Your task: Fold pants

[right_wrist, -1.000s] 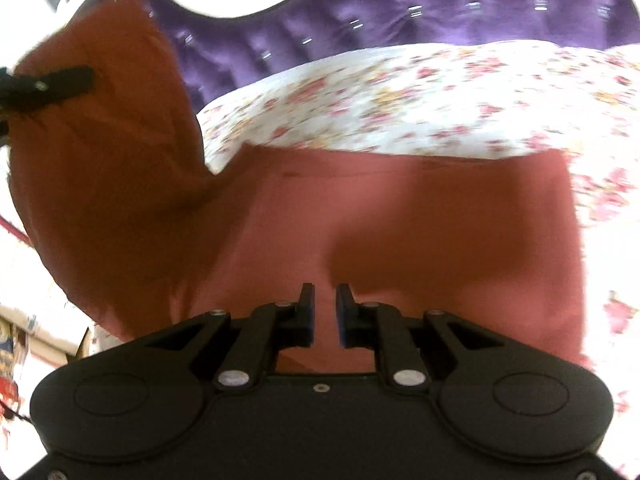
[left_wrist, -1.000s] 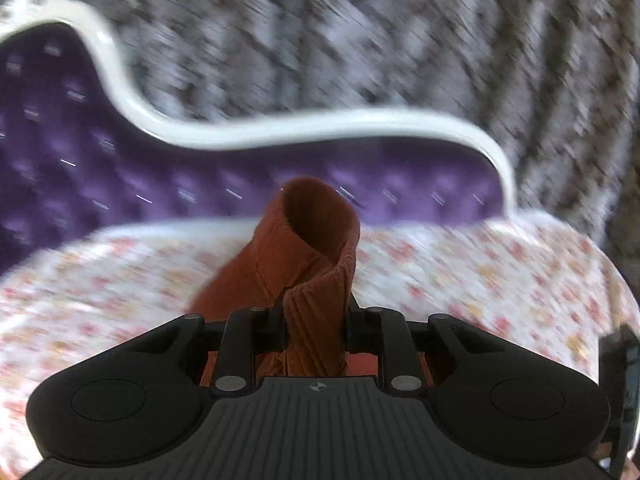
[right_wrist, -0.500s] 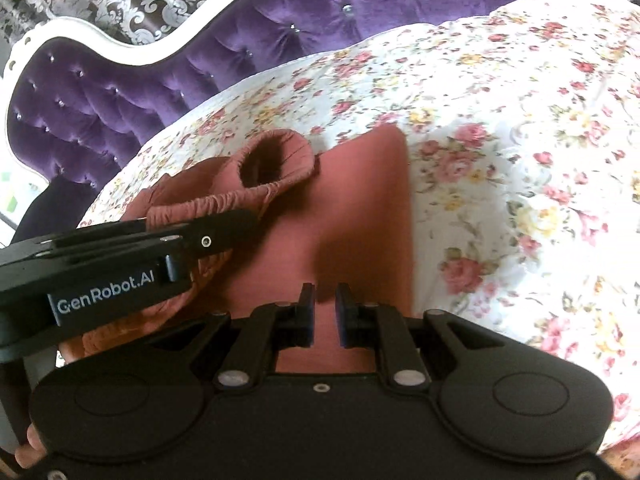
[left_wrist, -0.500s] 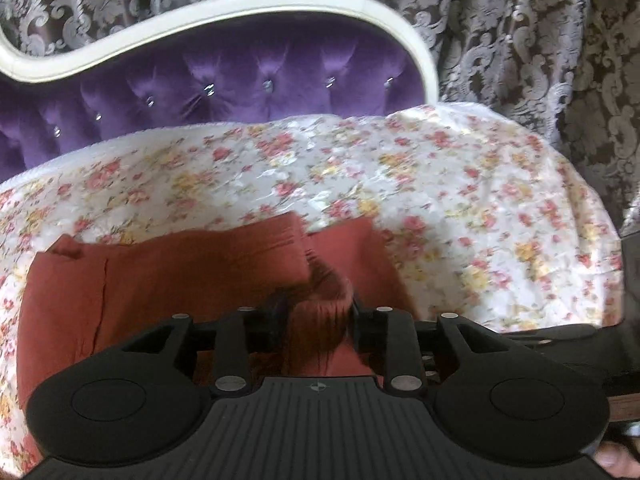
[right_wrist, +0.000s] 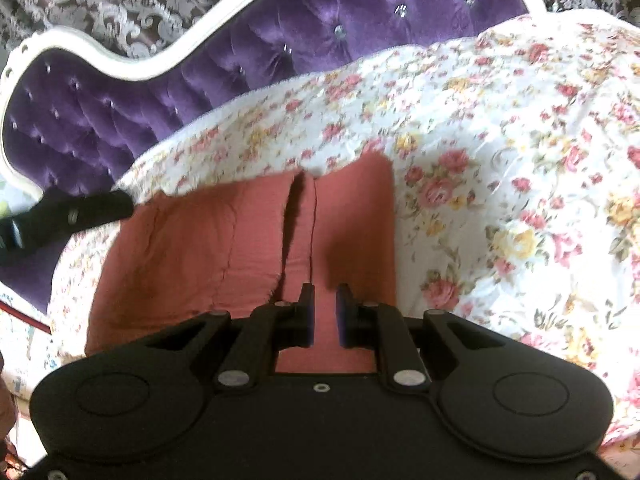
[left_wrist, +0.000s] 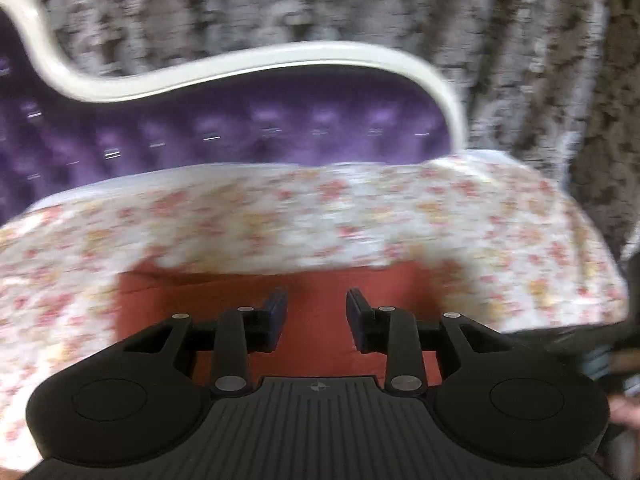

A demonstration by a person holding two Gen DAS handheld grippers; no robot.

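Note:
The rust-red pants (right_wrist: 200,248) lie folded flat on the floral bedsheet (right_wrist: 500,160); one folded layer overlaps another along a seam near the middle. In the blurred left wrist view the pants (left_wrist: 316,312) lie just beyond and under the fingers. My left gripper (left_wrist: 316,314) is open and empty above them; it also shows at the left edge of the right wrist view (right_wrist: 72,216). My right gripper (right_wrist: 323,316) hovers over the near edge of the pants, its jaws a narrow gap apart with nothing between them.
A purple tufted headboard (right_wrist: 280,52) with a white curved frame (left_wrist: 260,64) backs the bed. Patterned grey curtains (left_wrist: 520,60) hang behind it. The sheet's edge drops off at right in the left wrist view.
My left gripper has let go of the bunched waistband, opened, and pulled back. The pants now lie flat and folded. My right gripper has barely moved.

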